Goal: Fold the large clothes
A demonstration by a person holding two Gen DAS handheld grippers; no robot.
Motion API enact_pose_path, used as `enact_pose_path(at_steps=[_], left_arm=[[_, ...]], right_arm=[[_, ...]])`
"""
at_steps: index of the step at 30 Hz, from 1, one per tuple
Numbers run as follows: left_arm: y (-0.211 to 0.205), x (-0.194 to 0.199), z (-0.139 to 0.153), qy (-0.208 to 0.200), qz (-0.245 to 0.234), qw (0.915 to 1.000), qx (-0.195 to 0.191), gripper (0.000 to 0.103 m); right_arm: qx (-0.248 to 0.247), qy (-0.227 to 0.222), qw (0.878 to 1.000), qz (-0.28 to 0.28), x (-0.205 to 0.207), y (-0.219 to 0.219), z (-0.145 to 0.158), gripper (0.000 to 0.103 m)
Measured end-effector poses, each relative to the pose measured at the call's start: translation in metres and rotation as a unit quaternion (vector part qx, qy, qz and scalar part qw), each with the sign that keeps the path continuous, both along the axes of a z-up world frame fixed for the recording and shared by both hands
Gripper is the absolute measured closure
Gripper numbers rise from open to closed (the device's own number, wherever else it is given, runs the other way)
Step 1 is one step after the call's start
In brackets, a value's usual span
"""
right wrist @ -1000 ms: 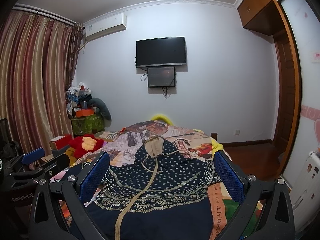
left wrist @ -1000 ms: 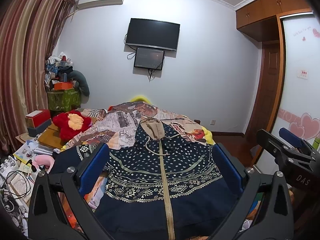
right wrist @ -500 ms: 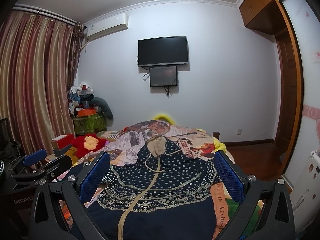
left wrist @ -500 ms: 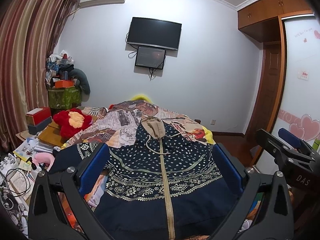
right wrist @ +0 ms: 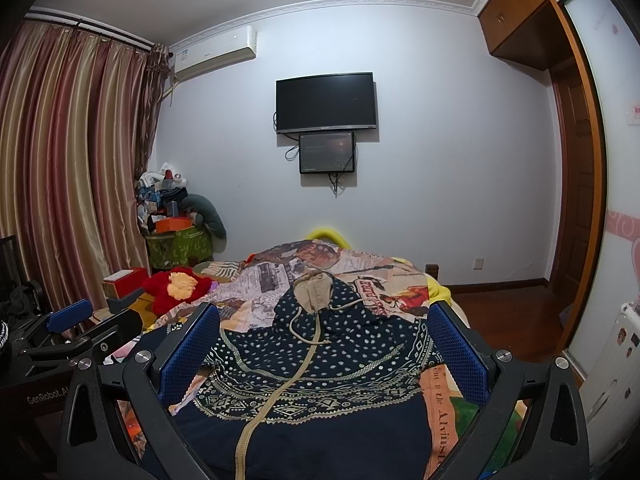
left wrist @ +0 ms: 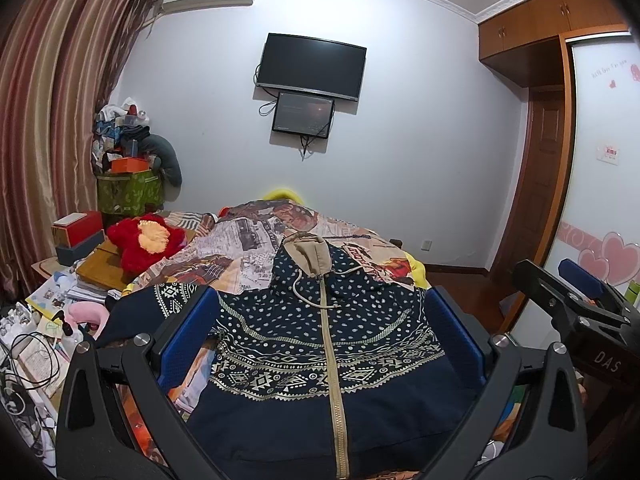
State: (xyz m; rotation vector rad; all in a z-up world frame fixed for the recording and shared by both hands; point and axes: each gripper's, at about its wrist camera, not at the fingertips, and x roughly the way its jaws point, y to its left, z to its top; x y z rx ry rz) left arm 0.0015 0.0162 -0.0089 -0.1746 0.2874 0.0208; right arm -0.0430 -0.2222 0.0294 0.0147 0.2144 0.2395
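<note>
A navy hoodie (left wrist: 320, 352) with a tan zipper lies flat, front up, on the bed (left wrist: 256, 236), its hood at 12 o'clock toward the TV (left wrist: 311, 66). The left gripper (left wrist: 320, 332) hangs above it, its 2 fingers spread wide, holding nothing. The right gripper (right wrist: 322, 340) is equally wide open and empty. A red plush toy (left wrist: 142, 240) sits at 10 o'clock.

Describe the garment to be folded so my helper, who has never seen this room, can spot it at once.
Start at the bed under the wall-mounted TV. Lying flat on its newspaper-print cover, nearest the cameras, is the hooded jacket. It alone is navy with pale dots and geometric bands, a tan zipper down the front and a tan-lined hood pointing toward the TV.
</note>
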Motion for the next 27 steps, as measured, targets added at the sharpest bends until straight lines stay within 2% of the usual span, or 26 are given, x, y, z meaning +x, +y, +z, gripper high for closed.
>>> enact_pose_path(at_steps=[21, 27], left_arm=[[0.000, -0.002, 0.000, -0.006, 0.004, 1.0000, 0.000, 0.000], [0.011, 0.006, -0.001, -0.005, 0.017, 0.9998, 0.002, 0.000]], right_arm=[[-0.001, 0.001, 1.000, 0.000, 0.000, 0.000, -0.001, 0.000], [-0.005, 0.005, 1.000, 0.001, 0.008, 0.004, -0.002, 0.000]])
